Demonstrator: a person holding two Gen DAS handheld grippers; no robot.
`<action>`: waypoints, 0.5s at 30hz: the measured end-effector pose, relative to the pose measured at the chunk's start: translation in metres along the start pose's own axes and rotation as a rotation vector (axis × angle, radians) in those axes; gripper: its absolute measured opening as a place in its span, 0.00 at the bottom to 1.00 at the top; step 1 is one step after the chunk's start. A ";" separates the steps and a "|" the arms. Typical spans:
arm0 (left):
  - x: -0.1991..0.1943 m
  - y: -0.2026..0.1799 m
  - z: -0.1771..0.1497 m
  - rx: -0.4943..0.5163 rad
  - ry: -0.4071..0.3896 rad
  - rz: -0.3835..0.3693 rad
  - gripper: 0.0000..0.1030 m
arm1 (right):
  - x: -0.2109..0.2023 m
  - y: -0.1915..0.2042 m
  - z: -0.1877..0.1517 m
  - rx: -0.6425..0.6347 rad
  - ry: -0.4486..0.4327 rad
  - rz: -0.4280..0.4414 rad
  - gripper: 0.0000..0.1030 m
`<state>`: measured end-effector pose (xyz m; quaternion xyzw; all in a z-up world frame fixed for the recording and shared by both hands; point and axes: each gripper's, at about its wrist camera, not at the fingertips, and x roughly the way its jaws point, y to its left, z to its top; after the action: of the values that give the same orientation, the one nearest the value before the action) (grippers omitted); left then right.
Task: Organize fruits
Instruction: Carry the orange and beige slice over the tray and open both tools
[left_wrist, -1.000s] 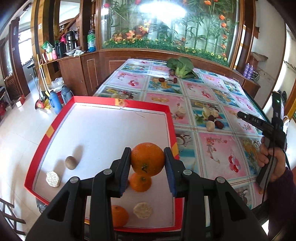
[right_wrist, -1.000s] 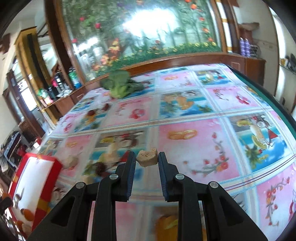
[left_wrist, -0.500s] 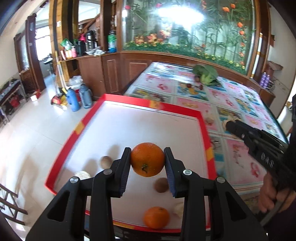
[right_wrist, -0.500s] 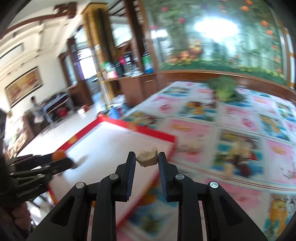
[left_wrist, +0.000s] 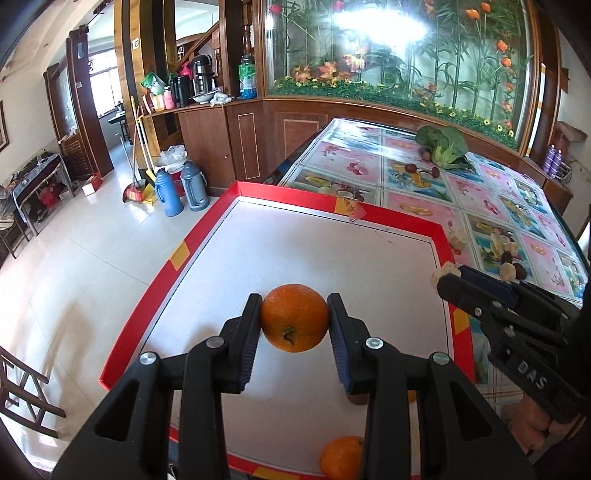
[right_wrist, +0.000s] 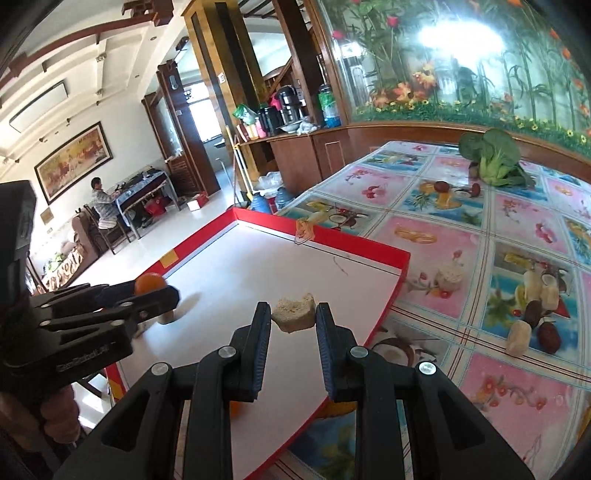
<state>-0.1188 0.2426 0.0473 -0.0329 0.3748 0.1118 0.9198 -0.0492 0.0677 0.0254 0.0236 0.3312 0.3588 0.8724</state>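
The orange (left_wrist: 294, 317) is round, glossy and finely pitted, its dark green stem scar facing the camera. It sits clamped between the blue ribbed pads of the left gripper (left_wrist: 294, 322), whose black plastic jaws stand narrow, pressed to both sides of the fruit. That gripper tilts downward over the tray (left_wrist: 162, 275), a shallow square with a smooth white floor, a bright red raised rim and yellow tape patches on the rim; the orange hangs above the near half of the tray floor. A second, smaller orange fruit (left_wrist: 341, 456) lies on the tray floor by its near edge, partly behind a finger.

The right gripper (right_wrist: 293, 320) is pinched close on a pale tan chunk (right_wrist: 294, 315), rough and crumbly with a flat cut top and an irregular outline. It also angles downward, over the tray's right-hand part near the right rim. In the right wrist view the left gripper reaches in from the left edge, held by a hand (right_wrist: 59, 417) low at the frame's left.

The tabletop (right_wrist: 517, 398) beyond the tray's right rim is covered in a glossy cloth of pink and blue fruit-print squares. On it lie more pale chunks (right_wrist: 449, 277), dark red dates (right_wrist: 548, 334) and, toward the far edge, a leafy green vegetable (right_wrist: 493, 157)
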 end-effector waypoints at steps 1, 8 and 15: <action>0.001 -0.001 0.000 0.001 0.001 0.006 0.37 | 0.001 0.000 -0.001 0.003 0.010 0.011 0.23; 0.012 -0.004 -0.001 -0.002 0.020 0.040 0.37 | 0.009 -0.006 -0.004 0.021 0.076 0.018 0.23; 0.021 -0.008 -0.005 0.005 0.051 0.051 0.37 | 0.012 -0.006 -0.008 0.025 0.128 0.027 0.24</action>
<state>-0.1058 0.2376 0.0289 -0.0241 0.3990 0.1335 0.9069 -0.0443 0.0692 0.0107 0.0159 0.3905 0.3673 0.8440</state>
